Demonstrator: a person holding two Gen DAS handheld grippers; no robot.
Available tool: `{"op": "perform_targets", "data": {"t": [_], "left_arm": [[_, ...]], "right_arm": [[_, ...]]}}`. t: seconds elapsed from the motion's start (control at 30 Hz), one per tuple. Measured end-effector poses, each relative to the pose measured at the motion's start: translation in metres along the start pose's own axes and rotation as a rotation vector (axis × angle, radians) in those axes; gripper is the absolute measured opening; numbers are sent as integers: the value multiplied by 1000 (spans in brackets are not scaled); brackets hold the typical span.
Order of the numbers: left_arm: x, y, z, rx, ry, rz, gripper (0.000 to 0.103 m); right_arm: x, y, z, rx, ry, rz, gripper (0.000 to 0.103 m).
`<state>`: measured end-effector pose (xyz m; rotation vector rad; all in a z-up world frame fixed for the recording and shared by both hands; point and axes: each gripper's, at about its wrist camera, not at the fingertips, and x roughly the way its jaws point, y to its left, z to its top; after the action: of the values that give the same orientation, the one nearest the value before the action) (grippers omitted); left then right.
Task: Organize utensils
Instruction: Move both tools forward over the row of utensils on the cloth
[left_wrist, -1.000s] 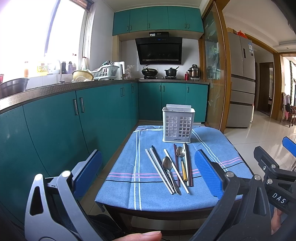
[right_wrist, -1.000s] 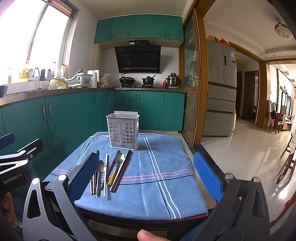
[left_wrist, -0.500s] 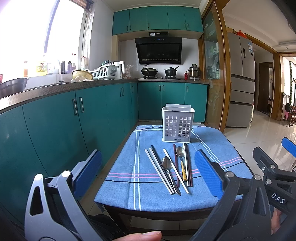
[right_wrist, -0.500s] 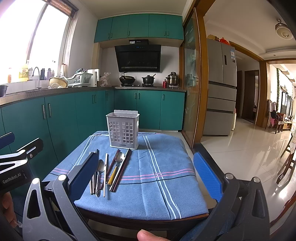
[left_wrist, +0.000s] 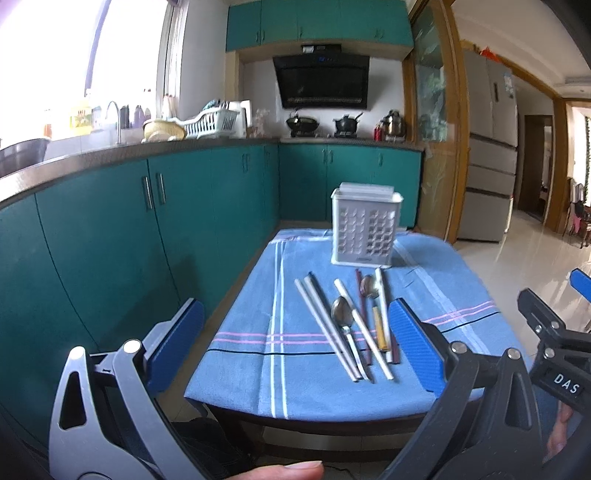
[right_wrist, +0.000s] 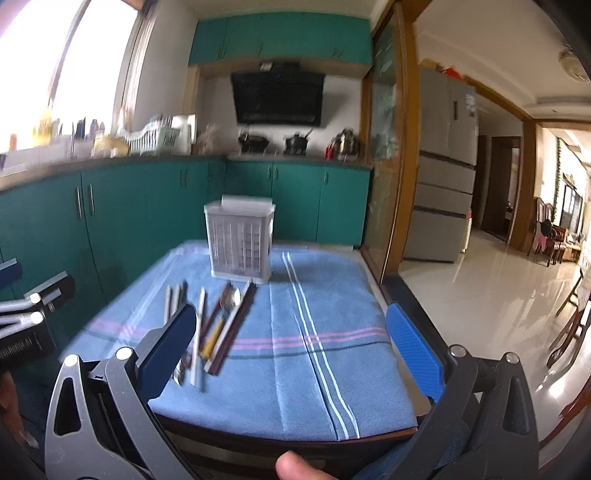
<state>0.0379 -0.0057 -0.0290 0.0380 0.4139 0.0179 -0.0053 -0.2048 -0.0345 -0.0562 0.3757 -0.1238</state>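
Utensils lie in a loose row in the middle of the left wrist view, on a blue striped cloth (left_wrist: 306, 354) that covers a small dark-framed table (left_wrist: 317, 424). Counted from left to right there: a pair of white chopsticks (left_wrist: 325, 325) laid side by side, a metal spoon (left_wrist: 341, 314) with its bowl toward the far end, a single white chopstick (left_wrist: 364, 328) crossing at a slant, a dark reddish chopstick (left_wrist: 362, 314), a second spoon (left_wrist: 369, 287) with a yellow handle, another white chopstick (left_wrist: 382, 306), and one more dark stick at the right edge of the group that is partly hidden by a blue pad. That makes two spoons and about seven sticks; blur keeps the stick count uncertain. Just behind them, above the centre of the frame, stands one white perforated utensil holder (left_wrist: 364, 236), upright on the cloth. The left gripper (left_wrist: 295, 347) is spread wide with nothing between its blue pads, low in the frame short of the table's near edge. The right gripper (right_wrist: 291, 347) is likewise wide apart and empty, its left pad overlapping the near ends of the utensils in the right wrist view. Teal cabinets (left_wrist: 110, 236) line the left and back walls, a black range hood (left_wrist: 321, 81) hangs at top centre, and a grey refrigerator (left_wrist: 491, 147) stands on the right by a glossy tiled floor (left_wrist: 517, 258).
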Motion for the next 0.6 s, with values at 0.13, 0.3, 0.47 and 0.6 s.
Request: {"op": "perform_targets", "data": {"t": [0.13,0.3,0.47,0.6], "left_arm": [[54,4,0,40,83,15,99],[134,22,11,1,222,-59,81],[208,21,20,-6,331,-127,60],[249,10,23,37,373,-232,58]], "right_arm": [[67,0,-10,-91,205,42,100],[142,-1,-16,-84,380,97,72],[201,9,-1,-96,436,163,52],[236,20,17,-150,433,226,48]]}}
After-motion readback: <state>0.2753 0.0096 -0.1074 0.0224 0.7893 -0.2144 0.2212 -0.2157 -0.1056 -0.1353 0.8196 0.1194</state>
